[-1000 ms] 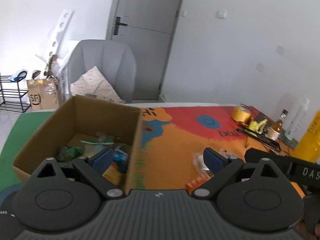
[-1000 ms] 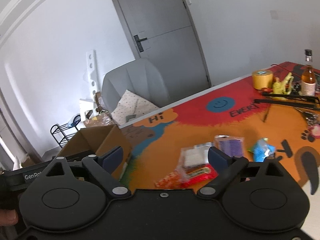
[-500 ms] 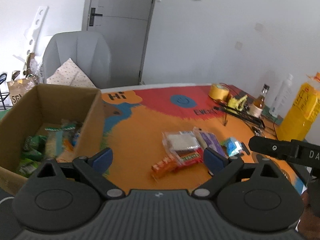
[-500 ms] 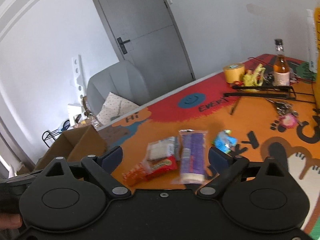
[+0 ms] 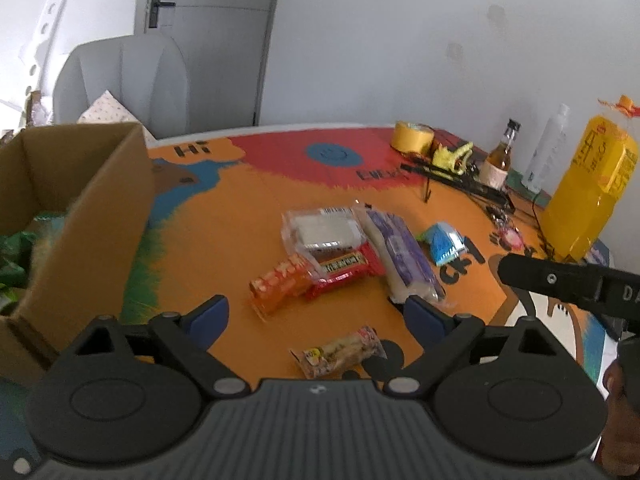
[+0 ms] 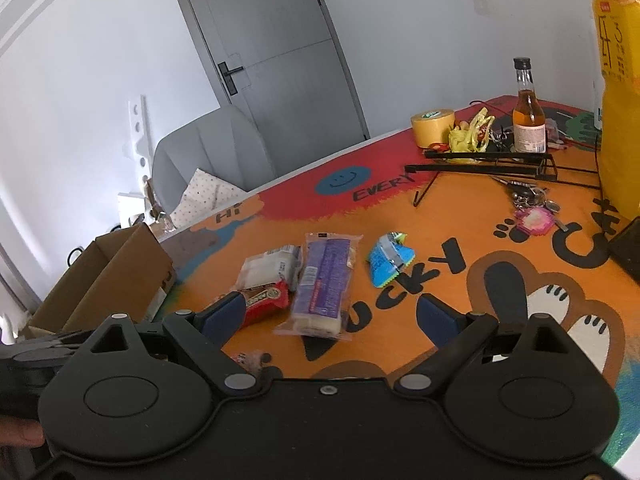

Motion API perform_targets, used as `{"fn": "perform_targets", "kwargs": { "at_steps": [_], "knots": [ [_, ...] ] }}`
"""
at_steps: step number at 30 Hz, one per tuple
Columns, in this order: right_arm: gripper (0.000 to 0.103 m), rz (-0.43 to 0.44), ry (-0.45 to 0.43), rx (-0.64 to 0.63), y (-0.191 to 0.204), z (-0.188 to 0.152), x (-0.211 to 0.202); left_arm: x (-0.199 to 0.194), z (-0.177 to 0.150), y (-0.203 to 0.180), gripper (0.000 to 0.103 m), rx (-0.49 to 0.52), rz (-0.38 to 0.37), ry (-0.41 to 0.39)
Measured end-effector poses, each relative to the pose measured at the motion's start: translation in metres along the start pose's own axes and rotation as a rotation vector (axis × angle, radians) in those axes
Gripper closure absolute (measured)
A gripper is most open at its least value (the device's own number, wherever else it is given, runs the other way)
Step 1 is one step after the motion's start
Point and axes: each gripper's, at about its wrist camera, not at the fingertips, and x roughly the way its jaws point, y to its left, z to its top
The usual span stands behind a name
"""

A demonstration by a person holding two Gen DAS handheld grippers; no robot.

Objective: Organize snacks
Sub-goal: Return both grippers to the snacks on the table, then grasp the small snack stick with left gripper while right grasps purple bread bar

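Several snacks lie loose on the colourful table mat: an orange packet, a red bar, a clear pack of pale biscuits, a long purple-and-white pack, a small blue sachet and a tan wrapped bar. A cardboard box with green packets inside stands at the left. My left gripper is open above the tan bar, nothing between its fingers. My right gripper is open over the near end of the purple pack.
At the back right stand a yellow tape roll, a small amber bottle, a black wire stand, keys and a big yellow bag. A grey chair sits behind the table.
Both grippers have swung right, away from the box, and come down toward the loose snacks. The tan bar has come into the left wrist view. Both stay open.
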Motion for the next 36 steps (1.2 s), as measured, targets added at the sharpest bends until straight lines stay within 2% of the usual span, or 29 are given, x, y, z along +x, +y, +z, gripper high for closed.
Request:
{"fn": "perform_targets", "kwargs": {
  "at_steps": [9,13,14,15,16,17,19,21,25,36],
  "knots": [
    [0.015,0.001,0.011,0.030,-0.014,-0.004,0.020,0.028,-0.008,-0.003,0.009,0.028,-0.017,0.050],
    [0.015,0.007,0.020,0.036,-0.017,-0.006,0.030,0.041,-0.014,-0.005,0.019,0.037,-0.012,0.098],
    [0.016,0.009,0.022,0.036,-0.017,-0.007,0.032,0.040,-0.015,-0.007,0.022,0.057,-0.001,0.081],
    [0.016,0.012,0.024,0.038,-0.017,-0.007,0.034,0.041,-0.017,-0.010,0.026,0.078,0.013,0.082],
    [0.016,0.019,0.021,0.037,-0.017,-0.008,0.036,0.040,-0.018,-0.012,0.037,0.092,0.028,0.076],
    [0.016,0.023,0.021,0.036,-0.017,-0.008,0.038,0.040,-0.018,-0.013,0.043,0.098,0.041,0.071],
    [0.017,0.026,0.024,0.040,-0.017,-0.007,0.042,0.038,-0.018,-0.012,0.073,0.098,0.050,0.065],
    [0.018,0.036,0.024,0.027,-0.014,-0.006,0.044,0.036,-0.016,-0.008,0.082,0.089,0.031,0.072],
    [0.020,0.044,0.025,0.010,-0.008,-0.005,0.050,0.032,-0.012,0.002,0.083,0.042,0.010,0.077],
    [0.043,0.011,0.080,-0.006,0.007,-0.009,0.081,0.019,-0.004,0.010,0.083,0.006,0.006,0.023]
  ]
}}
